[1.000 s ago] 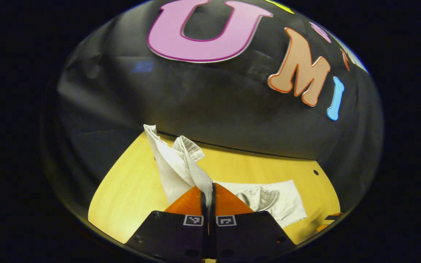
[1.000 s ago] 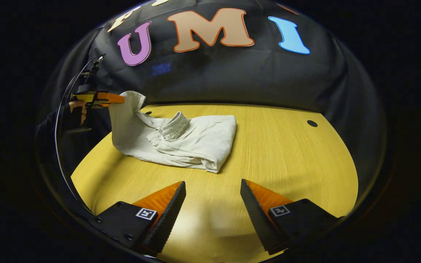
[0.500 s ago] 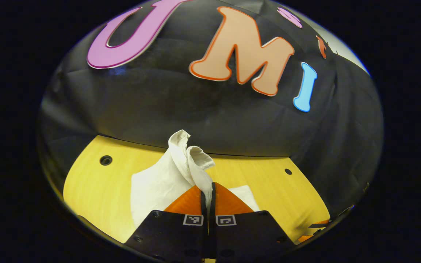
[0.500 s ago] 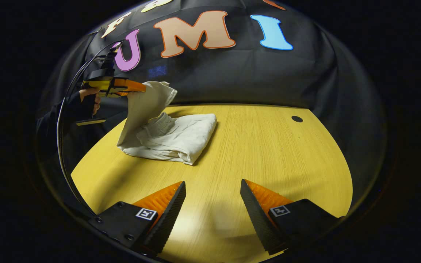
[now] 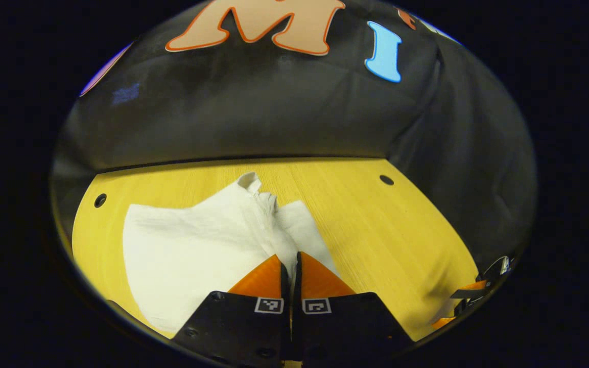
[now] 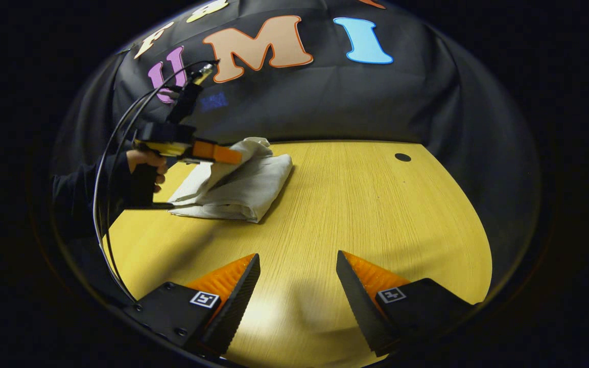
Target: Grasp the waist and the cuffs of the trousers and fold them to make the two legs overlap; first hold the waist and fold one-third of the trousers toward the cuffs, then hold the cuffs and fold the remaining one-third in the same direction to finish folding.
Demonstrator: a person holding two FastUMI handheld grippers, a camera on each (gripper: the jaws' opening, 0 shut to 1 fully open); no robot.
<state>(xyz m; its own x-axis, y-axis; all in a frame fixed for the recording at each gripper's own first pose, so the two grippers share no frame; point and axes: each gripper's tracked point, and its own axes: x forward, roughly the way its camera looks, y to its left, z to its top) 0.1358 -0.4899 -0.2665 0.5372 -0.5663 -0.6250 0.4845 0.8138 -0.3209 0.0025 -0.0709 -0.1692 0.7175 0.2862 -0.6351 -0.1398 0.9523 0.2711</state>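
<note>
Between fingers of left gripper (image 5: 290, 260): soft white cloth trousers (image 5: 197, 250), cuff end pinched, rest lay folded just ahead on yellow wooden table (image 5: 376, 225). Right gripper (image 6: 297, 268) spread wide, held nothing, trousers far ahead-left. Cloth looked light, floppy; best grabbed at edge.

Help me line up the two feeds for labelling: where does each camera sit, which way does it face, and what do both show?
Left gripper view: rides the left claw, looking down its closed fingers at the trousers pinched between them, on the table.
Right gripper view: rides the right claw, open above bare table, facing the trousers, the left claw and the hand holding it.
Shared: trousers, table, left claw.
</note>
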